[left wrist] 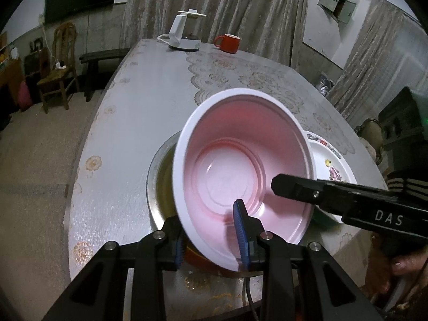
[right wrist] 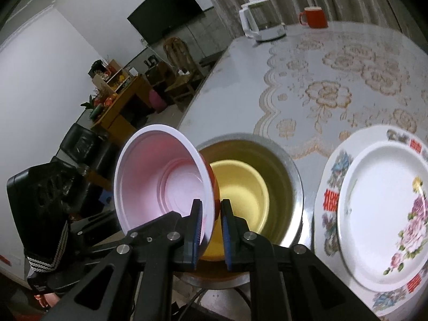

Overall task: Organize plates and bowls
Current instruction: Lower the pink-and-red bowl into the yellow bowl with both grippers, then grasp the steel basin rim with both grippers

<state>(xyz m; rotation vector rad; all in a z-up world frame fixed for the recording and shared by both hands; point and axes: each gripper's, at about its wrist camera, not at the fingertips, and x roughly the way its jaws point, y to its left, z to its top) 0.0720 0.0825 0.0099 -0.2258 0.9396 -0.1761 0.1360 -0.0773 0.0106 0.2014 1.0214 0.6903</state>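
Note:
A bowl (left wrist: 240, 160), pink inside with a white rim and a red-orange outside, hangs tilted with both grippers holding it. My left gripper (left wrist: 211, 243) is shut on its near wall, one blue pad inside and one outside. My right gripper (left wrist: 283, 188) reaches in from the right. In the right wrist view the right gripper (right wrist: 211, 232) is shut on the bowl (right wrist: 160, 176) at its rim. Just below and beside it stands a steel bowl (right wrist: 297, 187) with a yellow bowl (right wrist: 240, 184) nested inside. A floral plate (right wrist: 379, 214) lies on a larger patterned plate to the right.
A white kettle (left wrist: 184, 34) and a red mug (left wrist: 228, 42) stand at the table's far end. The lace-patterned table (left wrist: 128, 123) drops off at its left edge to the floor. A wooden chair (left wrist: 57, 75) and a dark bench (left wrist: 101, 56) stand beyond.

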